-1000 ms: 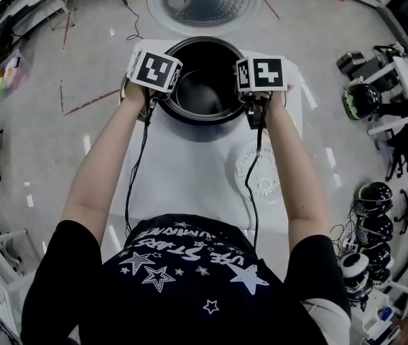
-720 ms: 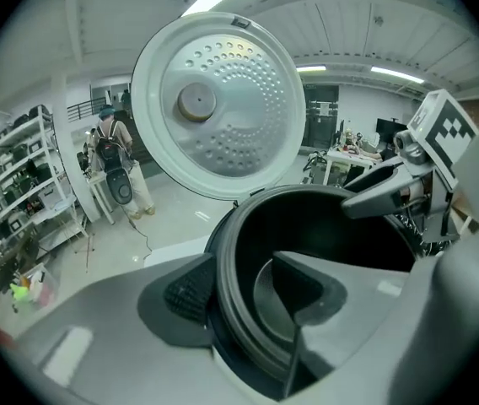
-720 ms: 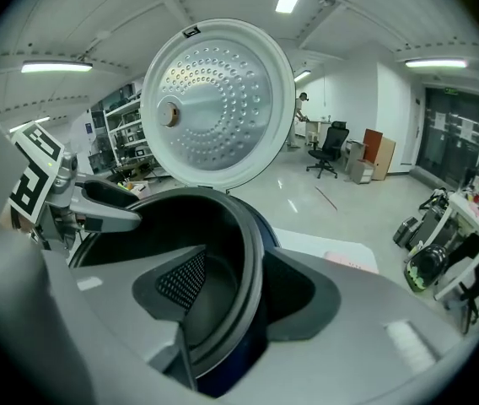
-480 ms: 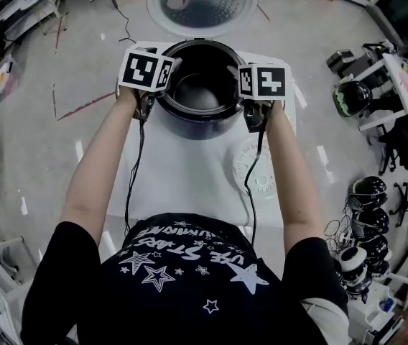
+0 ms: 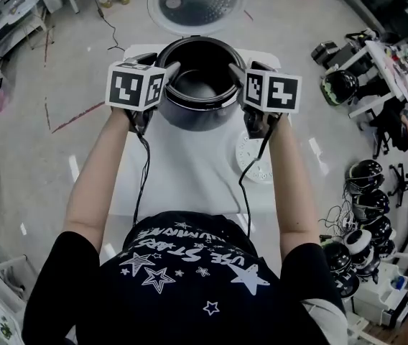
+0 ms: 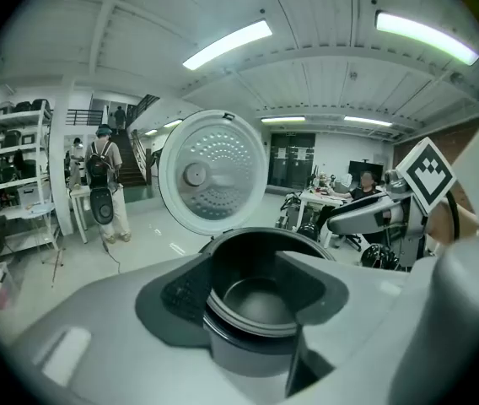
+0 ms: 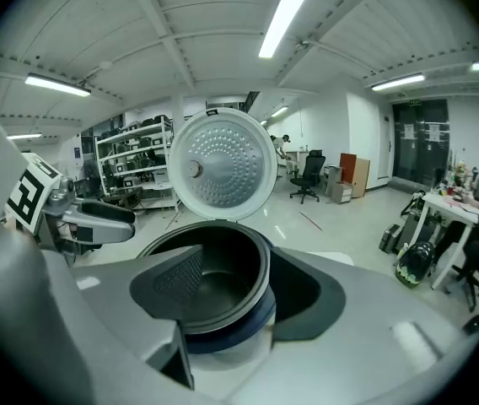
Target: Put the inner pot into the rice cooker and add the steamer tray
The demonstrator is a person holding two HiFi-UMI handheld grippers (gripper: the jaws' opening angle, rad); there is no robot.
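The dark inner pot (image 5: 204, 86) sits inside the rice cooker (image 5: 189, 118) on the white table (image 5: 189, 182), with the round lid (image 5: 198, 2) swung open behind it. The white perforated steamer tray (image 5: 254, 165) lies flat on the table to the cooker's right. My left gripper (image 5: 162, 69) hangs open at the pot's left rim, clear of it. My right gripper (image 5: 238, 74) hangs open at the right rim; its jaws have just been opening and grip nothing. Both gripper views look down into the pot (image 6: 261, 298) (image 7: 223, 285) past the spread jaws of the left gripper (image 6: 248, 294) and right gripper (image 7: 239, 289).
Several helmets (image 5: 365, 207) lie on the floor to the right, near a cluttered desk (image 5: 398, 56). Shelving stands at the far left (image 5: 3, 13). A person with a backpack (image 6: 104, 184) stands far behind the cooker. The table's near edge is by my body.
Both grippers have lifted off the pot's rim and drawn apart and back toward me. The right jaws have spread wider. The pot stays seated in the cooker.
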